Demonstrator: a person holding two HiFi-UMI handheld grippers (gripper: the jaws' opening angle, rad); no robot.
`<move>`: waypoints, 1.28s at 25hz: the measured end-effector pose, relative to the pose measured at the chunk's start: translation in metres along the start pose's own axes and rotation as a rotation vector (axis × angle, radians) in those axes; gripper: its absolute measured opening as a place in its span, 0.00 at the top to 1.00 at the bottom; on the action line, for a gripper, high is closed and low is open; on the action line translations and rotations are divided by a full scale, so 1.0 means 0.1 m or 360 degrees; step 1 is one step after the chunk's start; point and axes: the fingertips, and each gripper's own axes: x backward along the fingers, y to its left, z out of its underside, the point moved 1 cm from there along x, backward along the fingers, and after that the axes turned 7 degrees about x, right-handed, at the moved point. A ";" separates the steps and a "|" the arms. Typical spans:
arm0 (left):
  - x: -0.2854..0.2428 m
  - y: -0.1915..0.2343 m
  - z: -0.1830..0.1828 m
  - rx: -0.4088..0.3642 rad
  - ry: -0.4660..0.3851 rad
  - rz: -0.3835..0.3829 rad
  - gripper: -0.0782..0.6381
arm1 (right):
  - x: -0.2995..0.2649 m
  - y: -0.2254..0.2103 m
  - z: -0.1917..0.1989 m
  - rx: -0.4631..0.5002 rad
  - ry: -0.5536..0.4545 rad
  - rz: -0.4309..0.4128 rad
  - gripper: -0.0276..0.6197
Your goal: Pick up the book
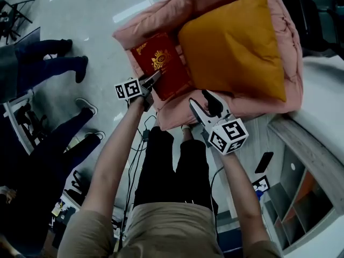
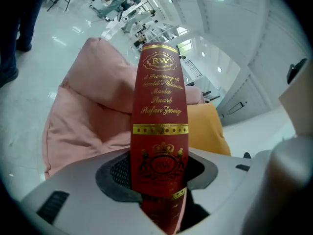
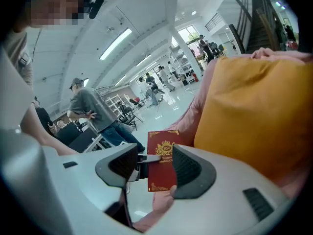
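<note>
A dark red book (image 1: 161, 63) with gold crest print is lifted at the front left of a pink cushion seat (image 1: 156, 12). My left gripper (image 1: 153, 80) is shut on its near edge. In the left gripper view the book (image 2: 159, 106) stands upright, spine toward the camera, clamped in the left gripper (image 2: 159, 173). My right gripper (image 1: 204, 104) hangs open just in front of the cushion's front edge, holding nothing. In the right gripper view the book (image 3: 164, 155) shows beyond the open right gripper (image 3: 154, 168), apart from its pads.
A big orange pillow (image 1: 236, 42) lies on the cushion seat, right of the book. Bystanders' legs and shoes (image 1: 51, 63) stand at the left on the glossy floor. A phone (image 1: 263, 162) lies on the floor at right, near a low shelf unit (image 1: 312, 198).
</note>
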 end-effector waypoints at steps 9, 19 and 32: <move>0.78 -1.55 0.01 -0.0510 -0.0100 0.0134 0.56 | 0.67 0.49 -0.73 0.0427 -0.0135 0.0035 0.61; 1.52 -2.81 0.43 -0.0736 -0.0208 0.0243 0.56 | 1.54 1.08 -1.19 0.0592 -0.0265 -0.0009 0.61; 2.36 -3.85 0.80 -0.0849 -0.0361 0.0307 0.56 | 2.30 1.36 -1.74 0.0729 -0.0441 -0.0062 0.62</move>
